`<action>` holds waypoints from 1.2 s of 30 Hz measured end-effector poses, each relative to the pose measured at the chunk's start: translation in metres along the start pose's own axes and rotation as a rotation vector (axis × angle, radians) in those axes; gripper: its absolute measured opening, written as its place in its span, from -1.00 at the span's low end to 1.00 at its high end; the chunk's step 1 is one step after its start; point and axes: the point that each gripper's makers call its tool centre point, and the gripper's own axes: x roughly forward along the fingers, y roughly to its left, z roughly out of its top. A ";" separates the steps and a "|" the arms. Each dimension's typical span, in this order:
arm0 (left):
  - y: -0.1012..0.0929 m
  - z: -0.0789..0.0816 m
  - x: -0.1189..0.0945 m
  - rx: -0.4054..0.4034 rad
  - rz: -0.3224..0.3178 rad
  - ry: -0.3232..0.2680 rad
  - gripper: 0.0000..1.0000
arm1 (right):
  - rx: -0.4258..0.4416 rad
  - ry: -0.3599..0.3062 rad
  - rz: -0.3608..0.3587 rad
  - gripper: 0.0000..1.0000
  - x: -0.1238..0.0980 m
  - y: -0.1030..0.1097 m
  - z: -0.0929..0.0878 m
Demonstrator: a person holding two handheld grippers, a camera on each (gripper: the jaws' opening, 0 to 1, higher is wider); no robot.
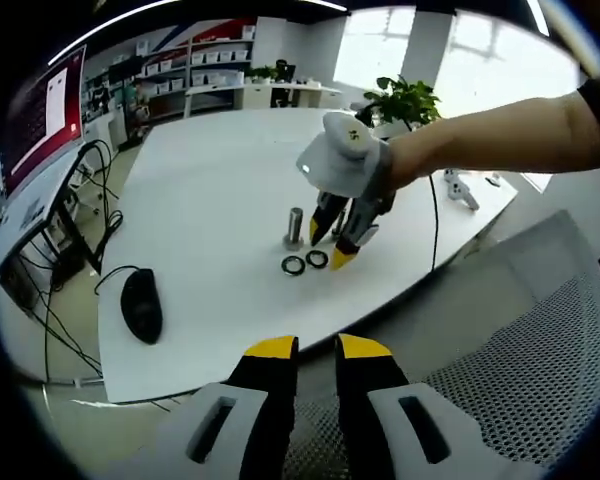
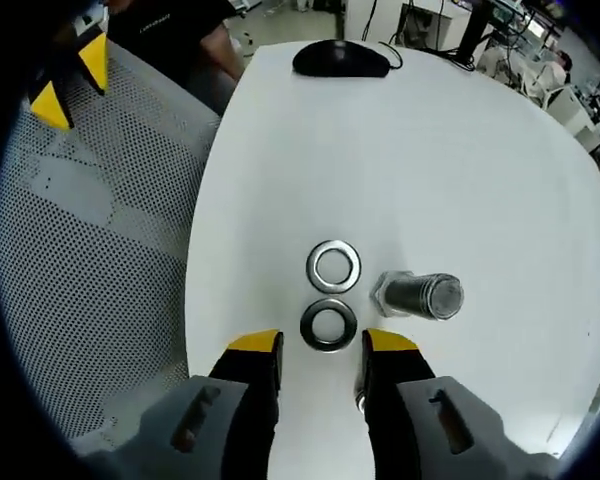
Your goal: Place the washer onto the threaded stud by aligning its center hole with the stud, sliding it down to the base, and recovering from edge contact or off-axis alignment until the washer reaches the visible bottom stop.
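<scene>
A short threaded steel stud [image 2: 420, 296] stands on the white table [image 2: 460, 150]. Two washers lie beside it: a dark one [image 2: 306, 325] and a brighter silver one [image 2: 313, 266] just beyond. My right gripper [image 2: 322, 345] is open, low over the table, its yellow tips on either side of the dark washer's near edge, holding nothing. From the left gripper view, the right gripper [image 1: 330, 247], held by a hand, points down at the washers [image 1: 309, 259] beside the stud [image 1: 295, 228]. My left gripper [image 1: 317, 350] hangs back off the table edge, open and empty.
A black mouse [image 1: 142, 305] with its cable lies on the table's left part. A grey mesh chair [image 1: 540, 370] stands against the near table edge. A potted plant [image 1: 405, 100] is at the far side. A person in dark clothes [image 2: 170, 25] is near the chair.
</scene>
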 end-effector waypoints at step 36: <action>-0.001 0.000 0.000 0.006 -0.002 0.000 -0.75 | -0.009 0.052 -0.031 -0.47 0.004 -0.004 0.003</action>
